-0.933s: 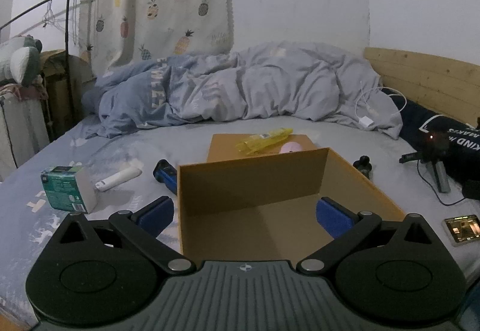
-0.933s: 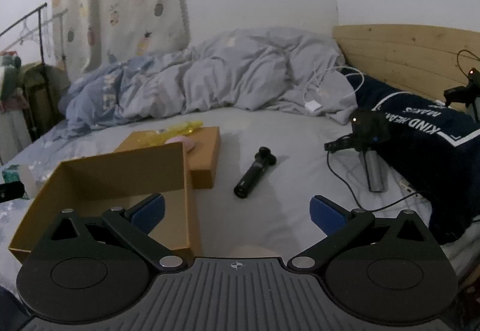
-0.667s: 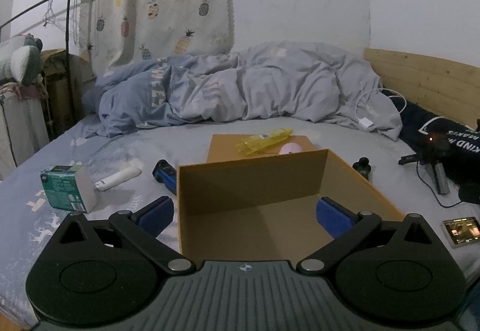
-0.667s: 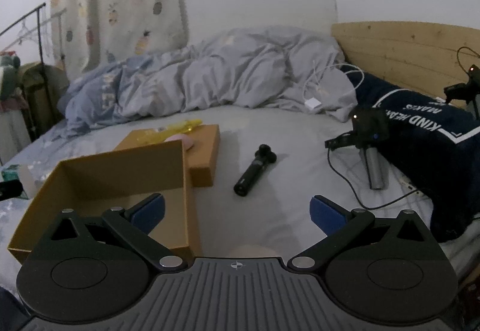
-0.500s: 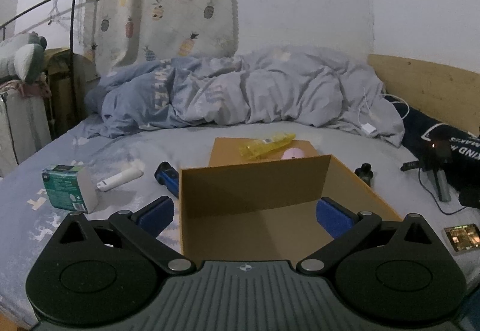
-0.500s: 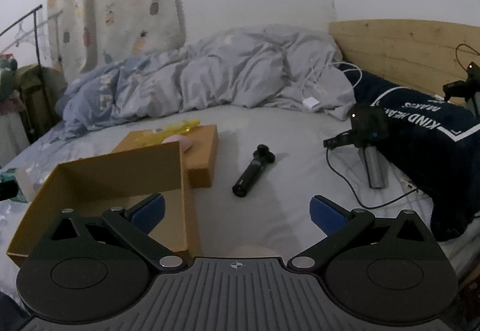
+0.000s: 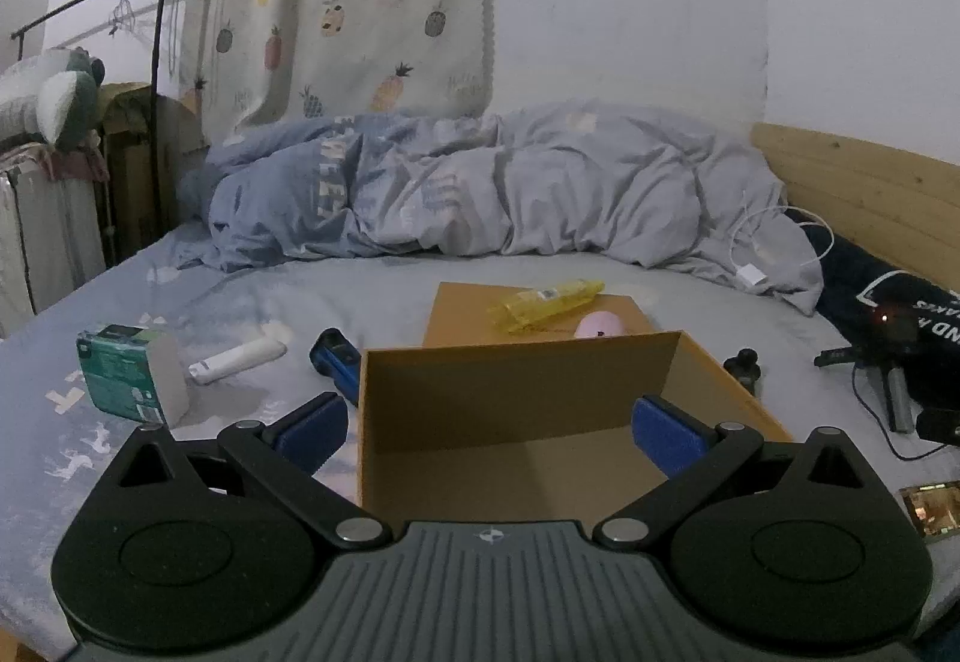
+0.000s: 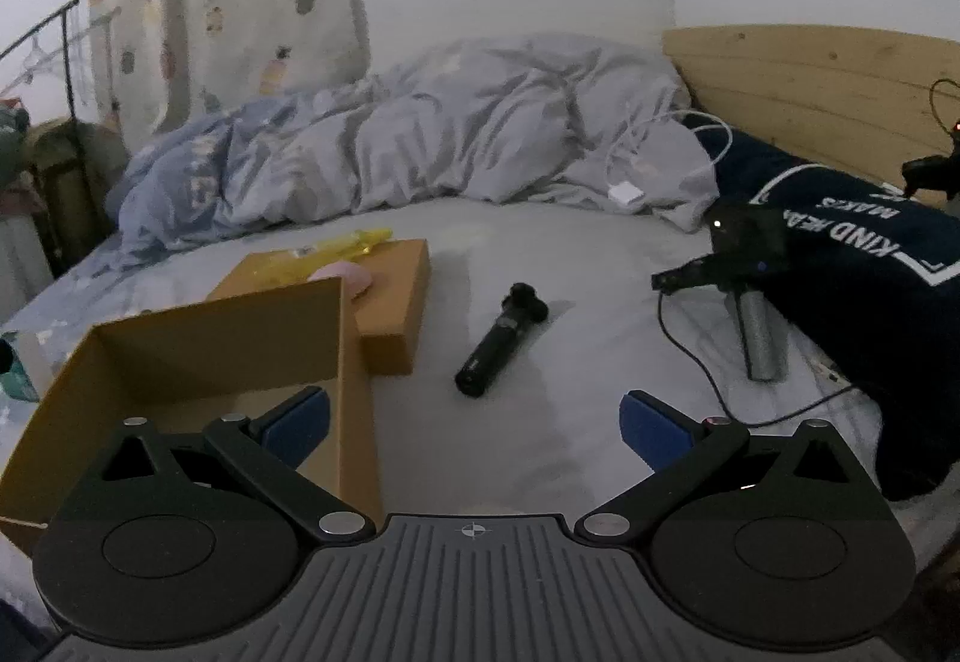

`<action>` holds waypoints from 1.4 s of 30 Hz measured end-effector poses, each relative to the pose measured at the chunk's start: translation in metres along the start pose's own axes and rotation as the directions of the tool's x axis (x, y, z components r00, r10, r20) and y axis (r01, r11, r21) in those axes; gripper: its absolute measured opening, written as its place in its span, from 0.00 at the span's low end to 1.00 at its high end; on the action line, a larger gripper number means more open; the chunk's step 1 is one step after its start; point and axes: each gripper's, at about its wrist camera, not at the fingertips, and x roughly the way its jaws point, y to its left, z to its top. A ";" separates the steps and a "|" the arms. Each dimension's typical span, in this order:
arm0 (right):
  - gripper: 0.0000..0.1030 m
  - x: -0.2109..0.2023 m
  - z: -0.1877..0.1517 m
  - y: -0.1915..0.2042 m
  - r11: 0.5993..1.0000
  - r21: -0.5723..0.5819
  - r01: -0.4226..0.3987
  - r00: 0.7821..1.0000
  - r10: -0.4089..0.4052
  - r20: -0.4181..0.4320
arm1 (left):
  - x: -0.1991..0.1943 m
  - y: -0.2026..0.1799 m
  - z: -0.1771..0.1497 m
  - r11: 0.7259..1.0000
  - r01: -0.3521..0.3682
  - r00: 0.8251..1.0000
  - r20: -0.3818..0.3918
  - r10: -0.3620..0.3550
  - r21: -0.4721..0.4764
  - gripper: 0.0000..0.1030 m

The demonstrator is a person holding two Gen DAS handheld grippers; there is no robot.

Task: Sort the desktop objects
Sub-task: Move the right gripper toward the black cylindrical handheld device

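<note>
Left wrist view: left hand-held gripper [image 7: 489, 419] has fingers spread wide, nothing between them, hovering over the near end of the open cardboard box [image 7: 522, 392]. Box sits on the bed [image 7: 360, 296], looks empty, probably the drop target for sorting.

Box lid [image 7: 468, 308] lies flat just behind the box, with a yellow packet [image 7: 543, 305] and a pink object [image 7: 600, 326] resting on top of it, so both are staged within easy reach of the box.

Loose on the sheet to the left: green-and-white carton [image 7: 129, 377], white tube [image 7: 237, 359], and a blue-black item [image 7: 336, 359] right up against the box's left wall.

Right wrist view: right hand-held gripper [image 8: 474, 419] also spread apart and empty, aimed at bare sheet, with the black cylindrical gadget [image 8: 501, 338] ahead of it, lying well clear of box and lid. My guess is it's the right side's nearest pick; lying flat, it wants a grip across the barrel.

Nothing sorted yet, as far as I can see.
</note>
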 end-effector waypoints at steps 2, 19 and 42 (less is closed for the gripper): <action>1.00 0.005 0.003 0.000 1.000 0.001 -0.012 1.000 0.012 0.009 | 0.002 0.002 0.002 1.000 -0.002 1.000 0.005 0.003 -0.003 1.00; 0.98 0.094 0.033 0.015 0.999 -0.036 0.007 1.000 -0.006 0.017 | 0.020 0.018 0.004 0.999 -0.037 0.999 0.023 0.037 -0.007 1.00; 0.70 0.227 0.041 0.014 0.995 0.003 0.098 0.985 -0.097 -0.144 | 0.058 0.061 -0.004 0.990 -0.108 0.994 0.001 0.108 -0.090 1.00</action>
